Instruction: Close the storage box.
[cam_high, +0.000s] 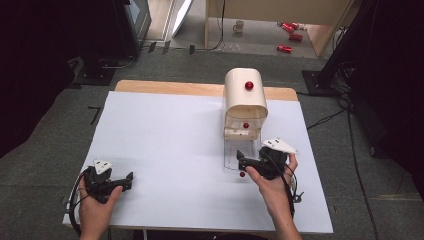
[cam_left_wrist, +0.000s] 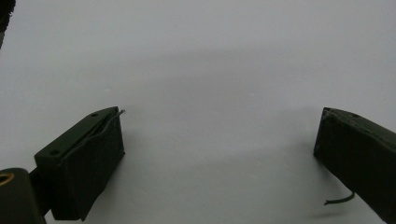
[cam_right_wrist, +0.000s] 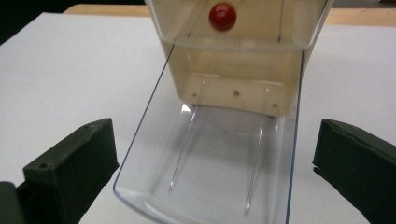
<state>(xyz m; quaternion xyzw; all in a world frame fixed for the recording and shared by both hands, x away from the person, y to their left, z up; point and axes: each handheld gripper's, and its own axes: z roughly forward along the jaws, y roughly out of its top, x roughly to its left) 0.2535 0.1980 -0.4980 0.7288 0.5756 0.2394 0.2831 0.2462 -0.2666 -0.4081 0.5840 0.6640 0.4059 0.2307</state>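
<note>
The little cream cabinet (cam_high: 245, 102) stands at the far right of the white bench (cam_high: 165, 150), and its clear drawer (cam_right_wrist: 210, 172) is pulled out toward the person, lying open and empty. The right gripper (cam_high: 243, 161) sits just in front of the drawer with its fingers (cam_right_wrist: 70, 168) spread as wide as they go — nothing is between the pads, they only stand on each side of the drawer's front edge. The left gripper (cam_high: 125, 182) rests near the front left corner of the bench, well apart from the cabinet, its fingers (cam_left_wrist: 84, 163) wide open too and holding nothing. What could go wrong? The drawer's red knob (cam_high: 242, 174) is small and round (easy to miss), so the fingers might slip off it. A hard push could slide the whole cabinet back — no hand is holding it steady. The drawer might also jam if pushed crooked.
</note>
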